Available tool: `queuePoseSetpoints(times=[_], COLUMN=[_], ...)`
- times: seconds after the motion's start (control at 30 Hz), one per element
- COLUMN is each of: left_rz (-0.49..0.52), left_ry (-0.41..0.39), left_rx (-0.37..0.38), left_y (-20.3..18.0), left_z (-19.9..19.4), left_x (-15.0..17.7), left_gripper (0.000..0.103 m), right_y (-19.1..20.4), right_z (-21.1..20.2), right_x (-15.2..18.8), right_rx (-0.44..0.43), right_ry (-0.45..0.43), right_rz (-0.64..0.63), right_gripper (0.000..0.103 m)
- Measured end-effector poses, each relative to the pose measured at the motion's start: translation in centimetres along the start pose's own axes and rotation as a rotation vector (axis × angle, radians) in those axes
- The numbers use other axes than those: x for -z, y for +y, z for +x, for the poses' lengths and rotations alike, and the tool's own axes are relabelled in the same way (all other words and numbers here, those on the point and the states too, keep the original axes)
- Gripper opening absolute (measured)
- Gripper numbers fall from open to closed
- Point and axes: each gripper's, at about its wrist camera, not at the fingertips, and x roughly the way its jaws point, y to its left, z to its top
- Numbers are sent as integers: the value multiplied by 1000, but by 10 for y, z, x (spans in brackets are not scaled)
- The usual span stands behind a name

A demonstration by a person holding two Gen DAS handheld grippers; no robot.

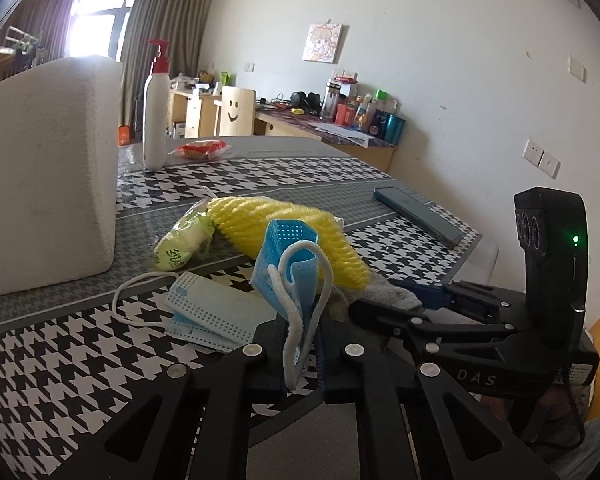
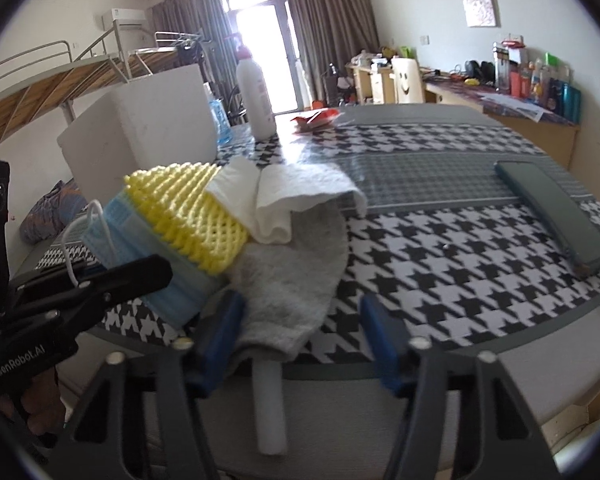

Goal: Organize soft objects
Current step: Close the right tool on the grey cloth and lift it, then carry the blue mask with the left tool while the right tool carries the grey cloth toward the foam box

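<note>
My left gripper (image 1: 300, 344) pinches a blue mask (image 1: 296, 272); the grey sock (image 2: 296, 280) lies lengthwise ahead between my right gripper's (image 2: 300, 328) half-open jaws.

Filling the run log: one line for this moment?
left gripper: shut on blue mask | right gripper: open around grey sock

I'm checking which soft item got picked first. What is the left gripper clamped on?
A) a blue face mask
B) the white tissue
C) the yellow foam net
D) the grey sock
A: in the left wrist view the left gripper is shut on a folded blue face mask, its white ear loop hanging between the fingers; the yellow foam net lies behind on the table.
</note>
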Motion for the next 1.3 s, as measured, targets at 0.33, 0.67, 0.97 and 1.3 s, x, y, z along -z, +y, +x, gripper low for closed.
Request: queuePoseSetpoints(times=[0.33, 0.67, 0.97, 1.3], left_rz=[-9, -9, -23, -14], left_ry=[-4, -46, -91, -159], left_rx=[1, -8, -39, -84], left_y=[5, 7, 15, 20], left_z=[-8, -29, -51, -81], left_x=[0, 1, -1, -8], left_gripper=[10, 10, 10, 10], right_y=[-2, -6, 9, 19], right_z=[-8, -22, -45, -63], right_x=[-5, -18, -47, -61], right_rx=[9, 6, 2, -4], right_ry=[-18, -69, -158, -226], right_rz=[5, 44, -19, -57], right_gripper=[30, 9, 9, 9])
